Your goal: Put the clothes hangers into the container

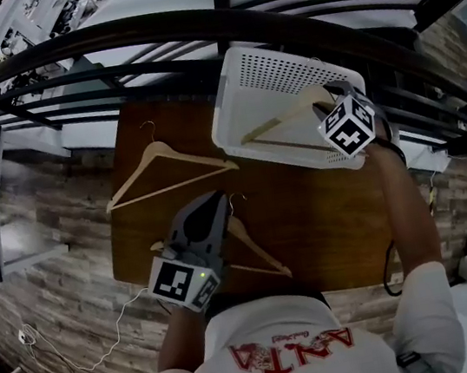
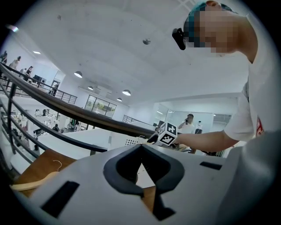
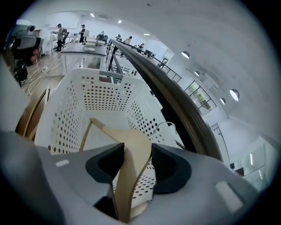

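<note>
Wood-brown tabletop (image 1: 325, 210) carries everything; closest to the person, along the near edge toward the left corner, the near hanger (image 1: 260, 256) lies flat with its wire hook pointing toward the far edge. The left gripper (image 1: 216, 197) is held over it and, in the head view, covers its left arm; the left gripper view shows this gripper's (image 2: 140, 147) jaws pressed together at the tips with nothing between them. Whether it touches the near hanger cannot be told.

Further in, toward the left edge, the second hanger (image 1: 168, 161) lies flat by itself, hook toward the far edge, well apart from both grippers.

At the far right corner sits the white basket (image 1: 228, 94) – perforated plastic, set at an angle to the tabletop's edges; the right gripper (image 1: 325, 101) reaches down into it from its right side. In the right gripper view the right gripper's (image 3: 134, 151) jaws pinch the held hanger (image 3: 112, 132), the dark pads pressing on either side of its flat wooden body close to the wire hook. From the grip the held hanger (image 1: 280, 121) stretches across the inside of the basket (image 3: 105, 94) – one arm runs down toward the basket's floor; whether it rests there cannot be told.

Beyond the far edge runs a dark railing (image 1: 190, 25).
</note>
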### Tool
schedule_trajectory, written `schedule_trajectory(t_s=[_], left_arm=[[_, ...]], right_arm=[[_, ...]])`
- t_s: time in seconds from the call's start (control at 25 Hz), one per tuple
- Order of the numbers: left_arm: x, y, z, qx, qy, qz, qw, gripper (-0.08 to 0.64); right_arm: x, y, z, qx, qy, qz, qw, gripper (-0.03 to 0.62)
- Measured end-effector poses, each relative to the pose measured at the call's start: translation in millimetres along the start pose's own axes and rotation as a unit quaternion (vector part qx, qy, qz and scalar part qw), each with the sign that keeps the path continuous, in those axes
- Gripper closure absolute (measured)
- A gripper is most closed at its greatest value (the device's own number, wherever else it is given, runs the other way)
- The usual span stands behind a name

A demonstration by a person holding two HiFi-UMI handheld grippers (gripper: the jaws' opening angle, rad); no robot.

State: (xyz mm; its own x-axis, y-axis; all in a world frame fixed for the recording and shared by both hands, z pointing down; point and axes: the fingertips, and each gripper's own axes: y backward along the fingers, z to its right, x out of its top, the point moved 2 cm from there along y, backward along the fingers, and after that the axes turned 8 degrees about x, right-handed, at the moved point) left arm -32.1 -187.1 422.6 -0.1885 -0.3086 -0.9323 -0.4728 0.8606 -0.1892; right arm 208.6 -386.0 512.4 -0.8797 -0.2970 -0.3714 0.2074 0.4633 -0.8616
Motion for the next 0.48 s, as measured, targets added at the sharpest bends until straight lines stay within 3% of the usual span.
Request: schedule_trajectory(t_s=[0.24, 0.32, 0.48], left_arm=[[1, 4, -7, 0.000, 0.002, 0.001, 1.0000, 0.551], [3, 5, -7, -0.002, 0.000, 0.004, 1.0000, 0.551], [10, 5, -2, -0.013, -0.006, 0.012, 0.9998, 0.551]], right_arm=[[7, 11, -6, -0.045, 0.047, -0.020, 0.998, 0.396], [16, 32, -5, -0.066, 0.036, 0.006, 0.997, 0.410], [31, 85, -6, -0.093, -0.031, 0.088, 0.991, 0.509]])
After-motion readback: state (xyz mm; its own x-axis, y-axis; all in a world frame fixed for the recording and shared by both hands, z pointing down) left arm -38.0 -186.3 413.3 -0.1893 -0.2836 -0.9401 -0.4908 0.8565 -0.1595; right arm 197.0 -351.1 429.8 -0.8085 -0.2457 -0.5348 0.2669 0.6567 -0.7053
